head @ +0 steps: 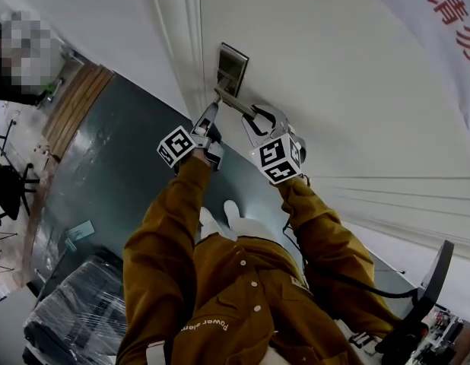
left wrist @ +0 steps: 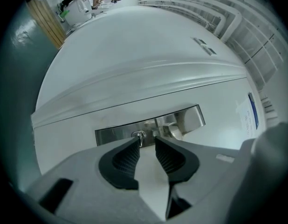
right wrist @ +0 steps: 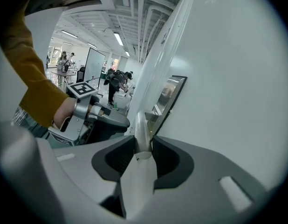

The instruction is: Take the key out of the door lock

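- At the far left of the head view, a wooden strip lies along the edge of a dark grey-green floor. A bundle wrapped in shiny plastic sits in the lower left corner.
- The person's arms, in mustard-brown sleeves, reach up toward a white door.
- The left tool is raised to the lock from the left, with its marker cube facing the camera.
- In the left gripper view, the left tool has its ribbed pads apart, with a clear gap between them. Nothing is clamped.
- The key is in the lock, just past the tip of the left-hand pad. I cannot tell whether that tip touches it. The key is too small to pick out in the head view.
- The lock sits in a metal lock plate on the door, beside the moulded door frame.
- The door handle juts out from the plate toward the person.
- The right tool is closed on the door handle, with a pad pressing on each side of the lever.
- In the right gripper view, the lock plate stands on edge behind the lever. The left tool shows to its left.
- At the far right of the head view, a white banner with red characters hangs on the wall.
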A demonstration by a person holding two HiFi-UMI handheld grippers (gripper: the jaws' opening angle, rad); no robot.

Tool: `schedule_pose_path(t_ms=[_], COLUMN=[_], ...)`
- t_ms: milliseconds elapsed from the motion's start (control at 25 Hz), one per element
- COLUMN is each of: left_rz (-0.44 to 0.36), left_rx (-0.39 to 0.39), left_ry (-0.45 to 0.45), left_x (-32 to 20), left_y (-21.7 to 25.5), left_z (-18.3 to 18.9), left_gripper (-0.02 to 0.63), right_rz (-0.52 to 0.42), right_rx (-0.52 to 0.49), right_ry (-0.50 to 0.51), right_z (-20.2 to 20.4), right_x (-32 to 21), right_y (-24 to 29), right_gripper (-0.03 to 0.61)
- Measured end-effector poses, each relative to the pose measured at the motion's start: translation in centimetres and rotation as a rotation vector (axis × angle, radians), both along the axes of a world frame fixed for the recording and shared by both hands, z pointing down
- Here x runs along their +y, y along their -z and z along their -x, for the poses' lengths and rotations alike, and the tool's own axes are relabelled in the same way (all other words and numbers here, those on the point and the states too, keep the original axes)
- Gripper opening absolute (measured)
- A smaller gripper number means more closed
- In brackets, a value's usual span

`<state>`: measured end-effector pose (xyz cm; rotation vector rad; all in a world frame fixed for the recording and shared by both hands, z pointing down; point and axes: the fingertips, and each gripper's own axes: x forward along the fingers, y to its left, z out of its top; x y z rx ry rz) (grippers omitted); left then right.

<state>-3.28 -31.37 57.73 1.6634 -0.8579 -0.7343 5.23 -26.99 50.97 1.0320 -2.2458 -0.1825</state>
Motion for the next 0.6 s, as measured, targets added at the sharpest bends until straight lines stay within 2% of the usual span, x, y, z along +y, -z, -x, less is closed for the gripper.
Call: schedule_pose_path(t_ms=[280,360,400,600], left_rz=[0.021,0.021,0.022,0.028], left_rx=[0.051,0.045,0.047,0.081], left_ry=[-0.019,-0.025,-0.027,-0.042], left_x=[-2.6,-3.1,-3.3,-3.4], left_y=[-1.1,-1.2,-1.3,-1.5], left_z=[-1.5,-1.6,-1.6,-1.6], left_gripper=[0.107,0.078,0.024,0.021], right_rz=[0.008,0.01,0.01,0.01], right_rx=[0.005,0.007,0.009,0.015], right_ry=[-0.004,-0.003,-0.001,0.001], right_z=[-0.1,-0.1,-0.1,-0.1], right_x=[-0.1,-0.1,-0.1,-0.2], right_y=[-0.1,-0.2,-0.2,-0.2], right_gripper=[0.13,0.13,0.13,0.13])
